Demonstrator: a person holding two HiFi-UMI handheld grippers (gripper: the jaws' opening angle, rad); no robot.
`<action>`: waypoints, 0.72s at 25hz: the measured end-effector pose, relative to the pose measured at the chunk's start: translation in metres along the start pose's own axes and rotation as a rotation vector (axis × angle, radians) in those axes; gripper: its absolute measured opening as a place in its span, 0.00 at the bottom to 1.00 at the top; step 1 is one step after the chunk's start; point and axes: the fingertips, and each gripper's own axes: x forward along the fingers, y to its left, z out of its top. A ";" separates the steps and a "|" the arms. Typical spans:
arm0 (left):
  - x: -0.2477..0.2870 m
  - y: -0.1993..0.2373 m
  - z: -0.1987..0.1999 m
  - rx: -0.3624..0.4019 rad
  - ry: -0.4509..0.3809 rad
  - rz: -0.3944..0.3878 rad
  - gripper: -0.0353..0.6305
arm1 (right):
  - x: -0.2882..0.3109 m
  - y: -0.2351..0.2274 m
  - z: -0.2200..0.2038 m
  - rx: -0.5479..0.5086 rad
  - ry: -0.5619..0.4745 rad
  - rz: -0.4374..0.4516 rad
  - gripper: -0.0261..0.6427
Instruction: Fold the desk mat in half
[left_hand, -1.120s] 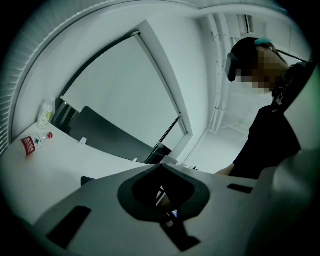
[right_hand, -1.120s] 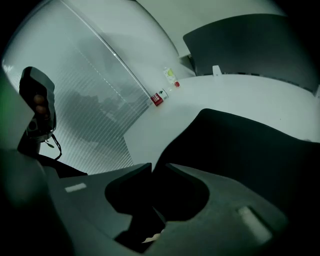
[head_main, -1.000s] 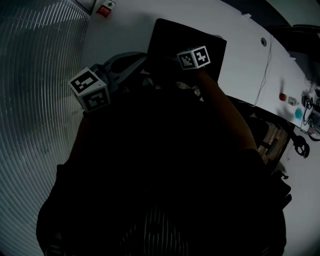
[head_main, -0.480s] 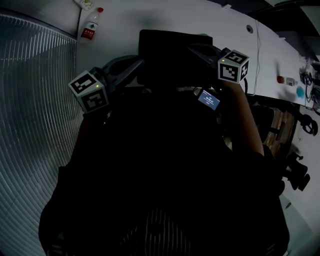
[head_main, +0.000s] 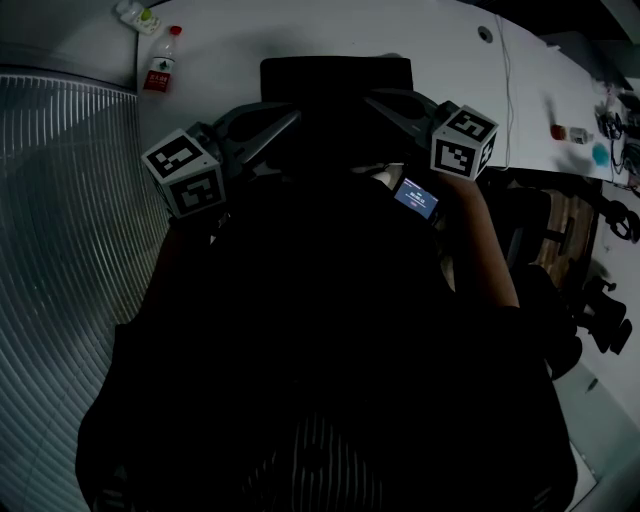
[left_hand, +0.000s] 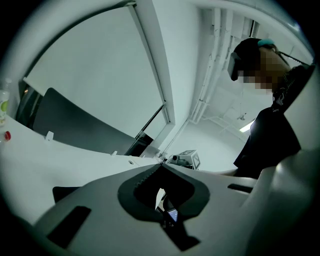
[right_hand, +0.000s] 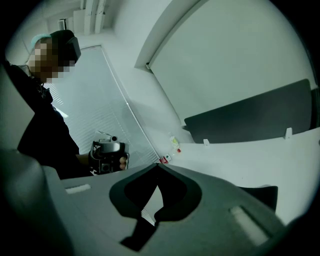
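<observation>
The black desk mat (head_main: 335, 78) lies flat on the white table (head_main: 250, 40) straight ahead; it shows as a dark patch (left_hand: 64, 192) in the left gripper view and as a dark corner (right_hand: 261, 194) in the right gripper view. My left gripper (head_main: 294, 114) hovers at the mat's near left edge, jaws closed tip to tip (left_hand: 161, 164) with nothing between them. My right gripper (head_main: 370, 98) hangs at the mat's near right edge, also shut and empty (right_hand: 156, 165). The two point toward each other. My dark torso hides the mat's near edge.
A bottle with a red label (head_main: 160, 62) stands at the back left of the table and also shows in the right gripper view (right_hand: 175, 143). A white cable (head_main: 508, 95) and small items (head_main: 575, 132) lie to the right. Ribbed blinds (head_main: 60, 260) fill the left. A dark panel (right_hand: 250, 117) backs the table.
My right gripper has swung from over the mat out to its right side and its jaws have closed. The head view has shifted, so the mat sits higher in frame. The left gripper has barely moved.
</observation>
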 end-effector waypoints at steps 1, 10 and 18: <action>0.002 0.000 -0.001 0.017 0.006 -0.007 0.06 | 0.001 0.004 -0.001 -0.006 0.001 0.008 0.04; 0.017 -0.015 -0.001 0.167 0.089 -0.016 0.06 | -0.004 0.040 -0.008 -0.160 0.074 0.063 0.04; 0.038 -0.023 -0.005 0.177 0.061 0.002 0.06 | -0.016 0.051 0.003 -0.170 0.022 0.074 0.04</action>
